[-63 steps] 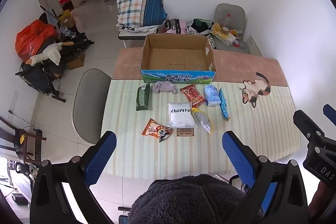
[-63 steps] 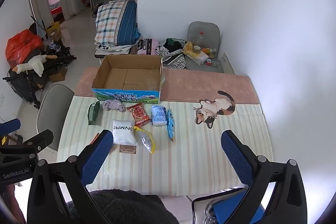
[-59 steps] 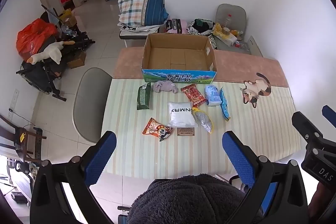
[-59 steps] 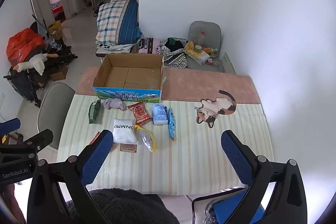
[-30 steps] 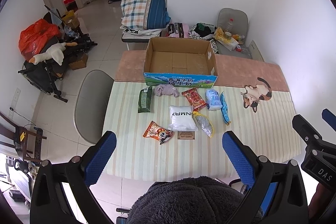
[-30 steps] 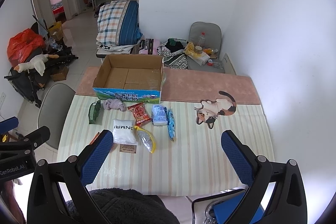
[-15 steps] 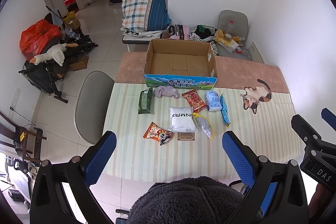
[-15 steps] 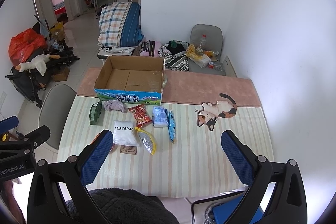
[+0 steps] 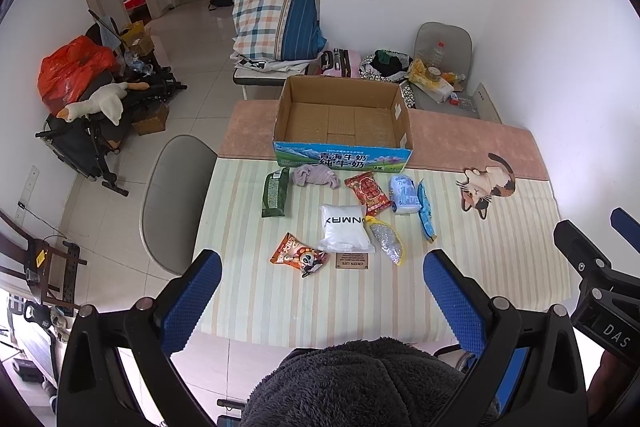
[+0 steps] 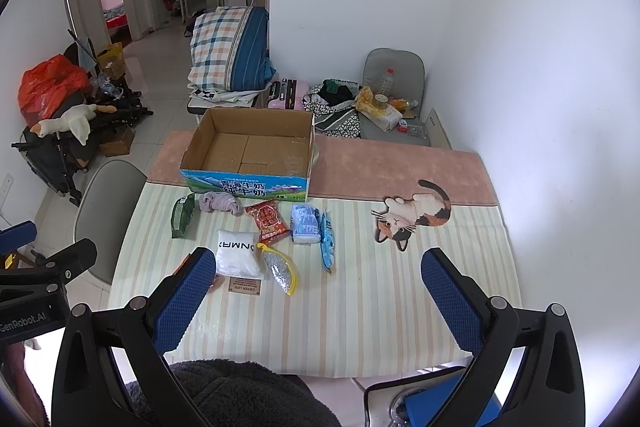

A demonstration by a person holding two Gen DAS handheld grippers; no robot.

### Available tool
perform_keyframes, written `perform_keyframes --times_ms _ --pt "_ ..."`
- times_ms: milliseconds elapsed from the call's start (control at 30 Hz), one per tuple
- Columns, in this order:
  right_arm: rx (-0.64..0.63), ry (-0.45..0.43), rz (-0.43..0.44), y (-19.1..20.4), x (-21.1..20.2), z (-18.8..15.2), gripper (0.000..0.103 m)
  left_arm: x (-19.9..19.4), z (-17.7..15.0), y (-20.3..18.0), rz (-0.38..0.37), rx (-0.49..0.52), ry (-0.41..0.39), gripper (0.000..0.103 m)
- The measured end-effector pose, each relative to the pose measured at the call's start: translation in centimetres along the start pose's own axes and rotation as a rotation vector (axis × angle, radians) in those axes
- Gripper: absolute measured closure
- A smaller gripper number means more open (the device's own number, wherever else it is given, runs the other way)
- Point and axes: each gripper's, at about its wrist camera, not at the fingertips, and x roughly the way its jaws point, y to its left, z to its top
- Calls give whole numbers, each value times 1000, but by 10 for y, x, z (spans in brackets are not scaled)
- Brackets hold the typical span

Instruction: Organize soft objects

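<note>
An open empty cardboard box [image 9: 342,125] [image 10: 250,151] stands at the table's far side. In front of it lie several soft items: a green packet [image 9: 275,191], a grey cloth [image 9: 315,175], a red snack bag [image 9: 367,190], a white pouch [image 9: 344,228], a light blue pack [image 9: 404,189], a blue sachet [image 9: 426,217], an orange snack bag [image 9: 298,254] and a yellow mesh pouch [image 9: 386,245]. My left gripper [image 9: 322,291] is open and empty, above the table's near edge. My right gripper [image 10: 316,291] is open and empty, also held high near the front edge.
The table has a striped cloth [image 9: 500,247] with a cat-shaped mat [image 9: 486,185] at the right. A grey chair [image 9: 176,195] stands at the table's left side. A small brown card [image 9: 352,261] lies by the white pouch. White walls are at the right.
Both grippers have risen and drawn back slightly, so the table sits a little lower in both views. Nothing on the table has moved.
</note>
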Motion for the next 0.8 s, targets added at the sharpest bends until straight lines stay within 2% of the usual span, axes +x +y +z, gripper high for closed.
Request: perform_keyframes --times_ms 800 --pt "-14 -8 10 0 1 0 0 0 -4 -1 6 -6 0 0"
